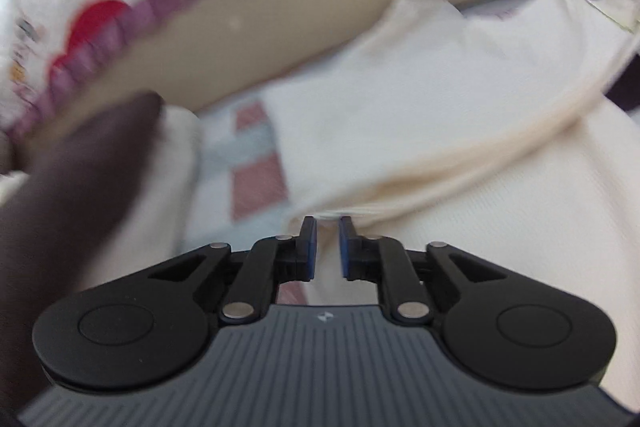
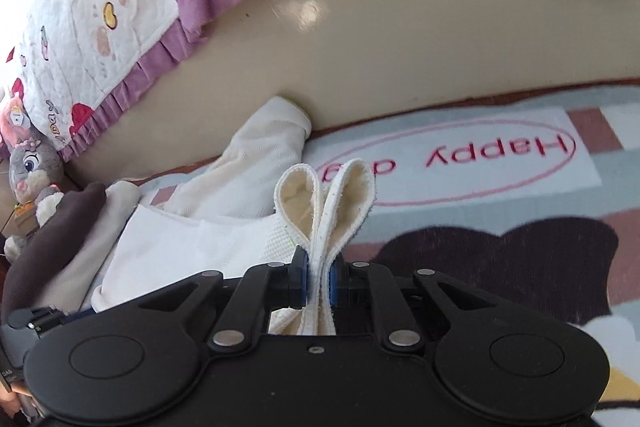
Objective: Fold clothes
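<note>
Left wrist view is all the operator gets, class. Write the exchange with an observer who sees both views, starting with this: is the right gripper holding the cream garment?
Observer: Yes. The right gripper is shut on a doubled edge of the cream garment.
Operator: What lies under the garment on that side?
Observer: A rug with "Happy day" written inside a pink oval.
Operator: Anything near the bed?
Observer: A grey stuffed rabbit sits beside the bed, to the left of the garment.
</note>
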`<state>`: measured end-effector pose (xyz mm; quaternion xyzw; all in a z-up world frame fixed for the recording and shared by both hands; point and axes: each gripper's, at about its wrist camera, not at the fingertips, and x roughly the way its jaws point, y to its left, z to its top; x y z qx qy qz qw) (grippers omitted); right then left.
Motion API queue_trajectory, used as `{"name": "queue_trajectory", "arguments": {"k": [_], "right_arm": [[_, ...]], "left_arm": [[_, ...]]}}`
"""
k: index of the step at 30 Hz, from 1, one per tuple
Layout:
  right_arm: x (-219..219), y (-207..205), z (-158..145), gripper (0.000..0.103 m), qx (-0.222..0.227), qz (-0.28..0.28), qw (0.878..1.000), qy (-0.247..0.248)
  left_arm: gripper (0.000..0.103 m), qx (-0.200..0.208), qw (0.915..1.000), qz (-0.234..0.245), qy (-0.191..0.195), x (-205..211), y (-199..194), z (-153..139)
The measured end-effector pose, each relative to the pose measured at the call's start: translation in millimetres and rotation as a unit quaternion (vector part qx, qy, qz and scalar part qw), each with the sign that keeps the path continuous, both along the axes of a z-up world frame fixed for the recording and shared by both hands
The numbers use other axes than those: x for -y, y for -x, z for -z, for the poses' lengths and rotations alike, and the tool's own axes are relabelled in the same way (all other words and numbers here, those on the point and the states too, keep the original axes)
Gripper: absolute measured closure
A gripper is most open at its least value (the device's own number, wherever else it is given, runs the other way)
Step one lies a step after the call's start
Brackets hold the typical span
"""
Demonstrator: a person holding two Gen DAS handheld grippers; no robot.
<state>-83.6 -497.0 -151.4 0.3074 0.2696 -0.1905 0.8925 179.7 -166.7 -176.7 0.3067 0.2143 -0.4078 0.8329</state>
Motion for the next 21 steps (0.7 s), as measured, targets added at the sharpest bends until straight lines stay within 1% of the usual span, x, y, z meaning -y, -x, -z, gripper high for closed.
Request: {"name": "queue_trajectory", "arguments": {"k": [1,2,4,6,7,8,9,10,11,12,14,15,17,18,19,21], "right_arm": [[-0.4,-0.3,-1.9,0.091,0.002,0.0,1.0,0.005],[-0.5,-0.5,-3.6,0.091,0.003,0.0,1.0,0.009],[0.3,-0.9,-8.6,0.091,0.007,0.0,1.0,0.015],[1.5,-1.3,-14.0,0.091,0.012,-0.001,1.0,0.017],[2.2,-1.6,-16.8,0.091,0.014,-0.002,1.0,0.017],[3.0,-2.2,-19.3,0.091,0.017,-0.004,1.0,0.017],[3.8,-3.2,-21.5,0.091,0.018,-0.006,1.0,0.016],[4.2,-4.5,-23.5,0.091,0.019,-0.008,1.0,0.016],[4.3,-6.3,-25.4,0.091,0.019,-0.01,1.0,0.017],[4.6,-8.2,-27.2,0.091,0.018,-0.011,1.0,0.019],[5.5,-12.0,-30.0,0.091,0.015,-0.012,1.0,0.021],[6.2,-13.3,-30.0,0.091,0.014,-0.011,1.0,0.019],[7.7,-16.0,-30.1,0.092,0.011,-0.01,1.0,0.014],[7.9,-17.2,-29.0,0.092,0.008,-0.01,1.0,0.012],[7.4,-18.3,-26.1,0.092,0.002,-0.01,1.0,0.008],[4.7,-20.3,-18.8,0.092,-0.011,-0.011,1.0,-0.001]], "left_arm": [[0.081,-0.001,1.0,-0.001,0.009,0.6,-1.6,-2.7],[0.066,-0.004,0.9999,-0.003,0.01,3.4,-5.1,-3.5],[0.049,-0.008,0.9999,-0.008,-0.008,12.0,-11.7,-0.5],[0.047,-0.006,0.9999,0.0,-0.011,18.1,-13.9,3.0],[0.042,-0.006,0.9999,0.006,-0.012,21.2,-14.8,5.0],[0.042,-0.008,0.9997,0.017,-0.014,24.3,-14.9,8.1],[0.042,-0.003,0.9998,0.018,-0.013,27.0,-14.5,11.5],[0.05,0.001,0.9998,0.019,-0.011,29.7,-14.2,15.0],[0.085,0.006,0.9999,0.012,-0.009,32.1,-14.5,17.8],[0.091,0.001,0.9998,-0.022,0.001,32.3,-17.4,17.6],[0.094,-0.039,0.9964,-0.062,0.043,24.0,-22.8,10.3],[0.094,-0.039,0.9952,-0.074,0.052,20.8,-23.8,6.5],[0.093,-0.021,0.9958,-0.073,0.052,14.6,-23.1,1.6],[0.093,-0.017,0.9947,-0.083,0.058,10.0,-24.7,0.4],[0.091,-0.029,0.9927,-0.095,0.068,5.0,-29.3,0.5],[0.087,-0.08,0.9849,-0.128,0.085,-5.0,-44.8,4.0]]}}
